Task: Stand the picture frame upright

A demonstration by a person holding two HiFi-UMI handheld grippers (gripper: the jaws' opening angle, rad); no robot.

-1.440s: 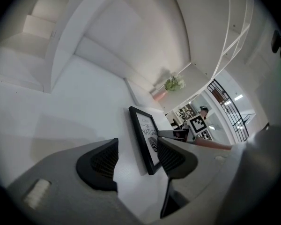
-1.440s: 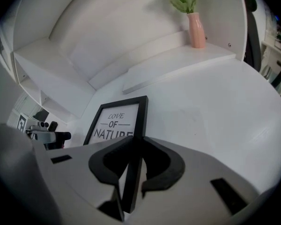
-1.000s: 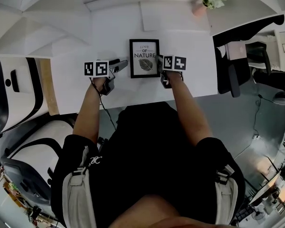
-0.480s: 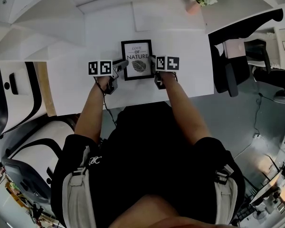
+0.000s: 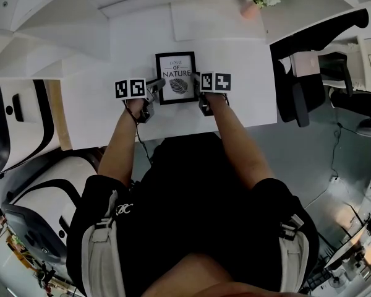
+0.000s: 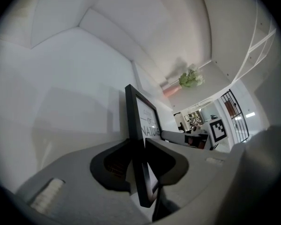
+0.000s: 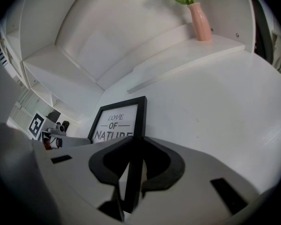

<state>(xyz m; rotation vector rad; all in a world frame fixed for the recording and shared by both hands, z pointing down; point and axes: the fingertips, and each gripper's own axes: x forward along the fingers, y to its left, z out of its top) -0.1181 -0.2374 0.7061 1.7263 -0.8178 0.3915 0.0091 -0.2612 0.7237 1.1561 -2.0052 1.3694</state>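
Forearms [image 5: 120,138] stretched forward, left gripper [image 5: 157,85] jaws just closing onto picture frame [image 5: 176,73] left edge, right gripper [image 5: 198,83] clamping right edge, both tilted down

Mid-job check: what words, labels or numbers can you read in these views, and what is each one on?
"LOVE" / "OF" / "NATURE": three printed lines on the white sheet in the black picture frame.
White logo on the person's dark shorts: too small to read.
No other words or numbers can be read in any view.
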